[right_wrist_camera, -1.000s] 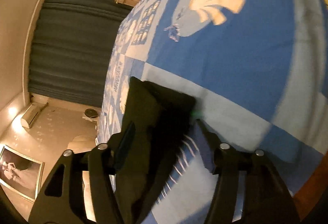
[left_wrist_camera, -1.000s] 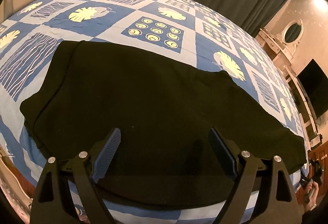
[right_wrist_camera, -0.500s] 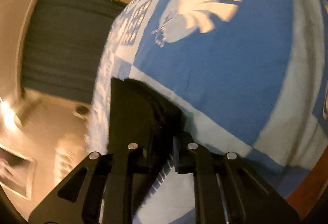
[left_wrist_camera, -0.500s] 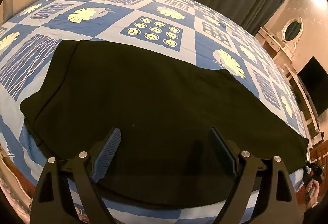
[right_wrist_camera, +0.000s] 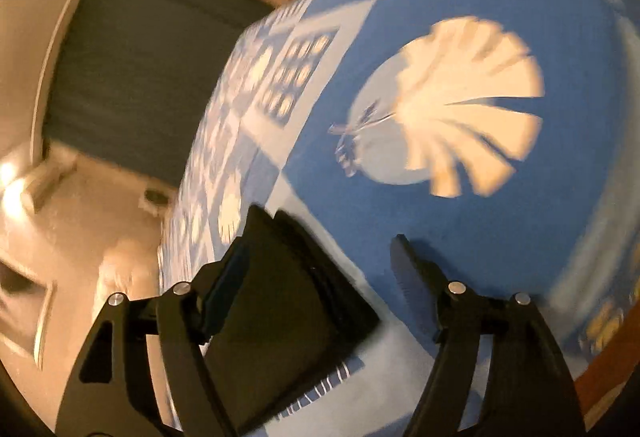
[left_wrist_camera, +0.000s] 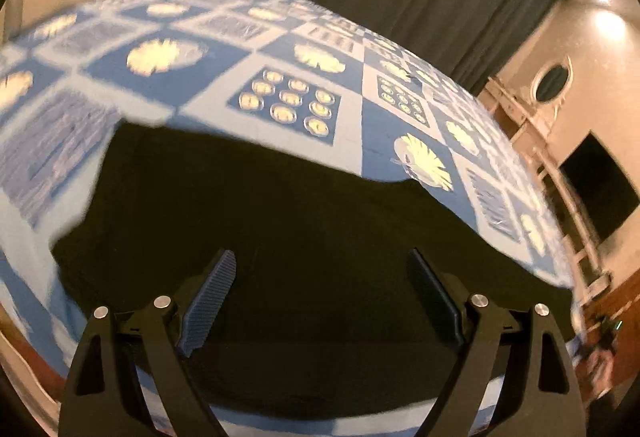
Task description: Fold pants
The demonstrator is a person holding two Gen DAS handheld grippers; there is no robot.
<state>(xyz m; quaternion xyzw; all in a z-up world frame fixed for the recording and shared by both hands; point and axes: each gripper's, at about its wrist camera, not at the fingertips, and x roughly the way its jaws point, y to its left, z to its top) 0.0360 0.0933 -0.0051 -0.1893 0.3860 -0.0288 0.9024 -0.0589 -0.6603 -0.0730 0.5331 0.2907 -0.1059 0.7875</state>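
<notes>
You have a bed (left_wrist_camera: 352,125) covered in a blue and white patchwork spread with pale leaf and dot prints. Black pants (left_wrist_camera: 288,237) lie flat across its near part, stretching from nine o'clock toward four o'clock in the left wrist view.

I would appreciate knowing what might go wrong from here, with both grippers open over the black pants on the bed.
1. The right gripper is open around the pants' corner; closing shallow may catch only the top layer, so the fold could separate.
2. That corner lies near the bedspread's edge, so a tug might drag it off.
3. The left gripper hovers open mid-garment, pinning nothing; the fabric could slide or bunch.
</notes>
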